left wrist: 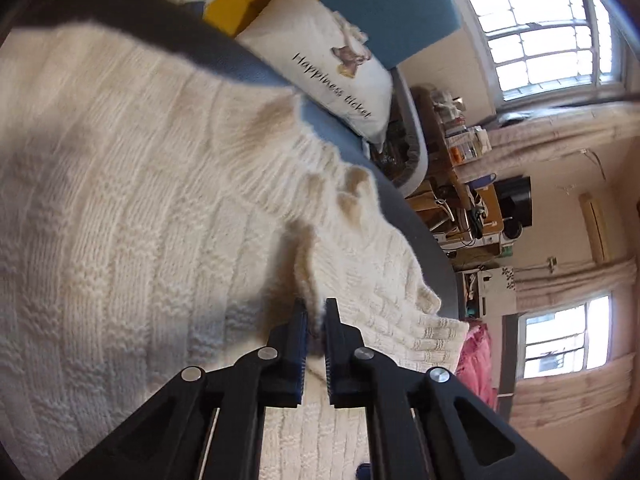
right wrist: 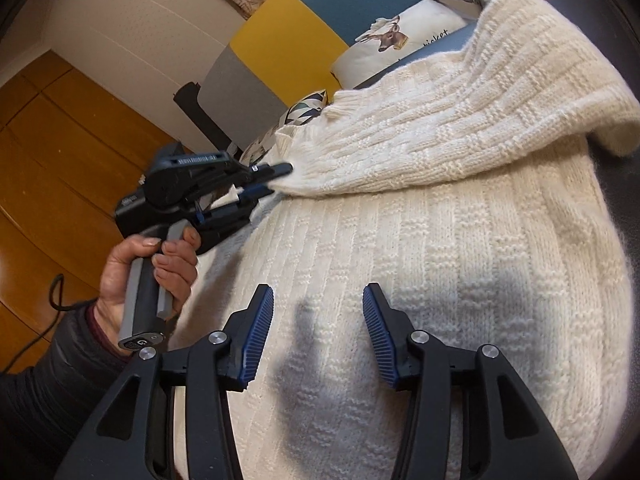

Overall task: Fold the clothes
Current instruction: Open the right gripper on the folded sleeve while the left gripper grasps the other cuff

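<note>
Nearest in the right wrist view, the right gripper (right wrist: 318,336) hangs just above the sweater (right wrist: 400,280) with its jaws spread and nothing between them, only its own shadow on the knit below. The sweater, cream and chunky, lies spread over a dark surface (left wrist: 436,256), covering most of it.

Over on the left, a hand (right wrist: 148,276) grips the handle of the left gripper (left wrist: 316,312), and its jaws are pressed together on a thin fold of the sweater's edge. In the right wrist view that pinched part, which looks like a sleeve (right wrist: 460,120), lies doubled across the body of the garment.

This knit looks soft and limp, with some weight to it; it probably sags and stretches if lifted from one point. The fuzzy yarn should not slip from ribbed pads, but a thin pinch could pull loops. The ribbed hem or cuff, or a doubled edge, seems the firmest place to take hold, with the free gripper taking a matching edge opposite.

Farther back sits a pillow (left wrist: 332,76) with printed lettering. Beyond it, a shelf (left wrist: 460,136) carries small clutter, too small to tell apart; no basket or box for clothes shows.
</note>
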`<state>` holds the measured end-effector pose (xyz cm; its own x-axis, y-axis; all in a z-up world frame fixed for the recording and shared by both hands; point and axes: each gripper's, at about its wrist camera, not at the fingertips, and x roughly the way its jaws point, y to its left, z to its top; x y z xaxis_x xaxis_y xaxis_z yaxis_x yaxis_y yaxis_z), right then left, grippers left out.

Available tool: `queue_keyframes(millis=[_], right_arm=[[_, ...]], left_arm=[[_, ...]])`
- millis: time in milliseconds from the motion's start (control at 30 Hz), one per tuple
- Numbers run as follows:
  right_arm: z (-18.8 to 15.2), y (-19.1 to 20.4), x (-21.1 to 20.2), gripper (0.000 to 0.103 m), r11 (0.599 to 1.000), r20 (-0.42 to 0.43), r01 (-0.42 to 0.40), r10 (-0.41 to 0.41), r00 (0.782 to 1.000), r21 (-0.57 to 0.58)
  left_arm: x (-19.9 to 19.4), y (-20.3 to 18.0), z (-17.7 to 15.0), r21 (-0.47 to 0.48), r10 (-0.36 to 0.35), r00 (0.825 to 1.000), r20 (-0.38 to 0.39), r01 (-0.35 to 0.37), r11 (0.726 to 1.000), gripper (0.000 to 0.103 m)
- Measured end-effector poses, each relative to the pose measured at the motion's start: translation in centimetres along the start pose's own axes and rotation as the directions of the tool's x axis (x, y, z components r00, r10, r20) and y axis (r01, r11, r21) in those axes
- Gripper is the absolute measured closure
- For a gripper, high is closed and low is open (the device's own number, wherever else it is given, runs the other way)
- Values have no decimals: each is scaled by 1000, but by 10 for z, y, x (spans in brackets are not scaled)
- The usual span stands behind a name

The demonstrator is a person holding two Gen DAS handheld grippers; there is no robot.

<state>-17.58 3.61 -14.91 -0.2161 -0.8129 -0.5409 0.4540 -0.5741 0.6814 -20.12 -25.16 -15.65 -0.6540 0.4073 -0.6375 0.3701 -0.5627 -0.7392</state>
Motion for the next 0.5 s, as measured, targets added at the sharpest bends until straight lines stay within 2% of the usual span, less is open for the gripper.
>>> queue_keyframes(millis=[100, 200, 300, 500], right_arm=[[-1, 2, -1, 51, 1000, 0, 6, -6, 1000, -5], [-2, 2, -8, 46, 1000, 0, 6, -6, 1000, 12], [-7, 3, -21, 42, 1000, 9, 19, -19, 1000, 14], [-18, -19, -53, 41, 991, 67, 62, -70, 995, 118]], left_arm=[[-13, -31, 6, 83, -23, 999, 22, 21, 996, 98], [-32, -74, 17, 171, -80, 996, 44, 71, 983, 98], [-52, -122, 28, 265, -127, 990, 65, 105, 958, 98], [-89, -204, 42, 402, -216, 971, 104, 157, 902, 98]])
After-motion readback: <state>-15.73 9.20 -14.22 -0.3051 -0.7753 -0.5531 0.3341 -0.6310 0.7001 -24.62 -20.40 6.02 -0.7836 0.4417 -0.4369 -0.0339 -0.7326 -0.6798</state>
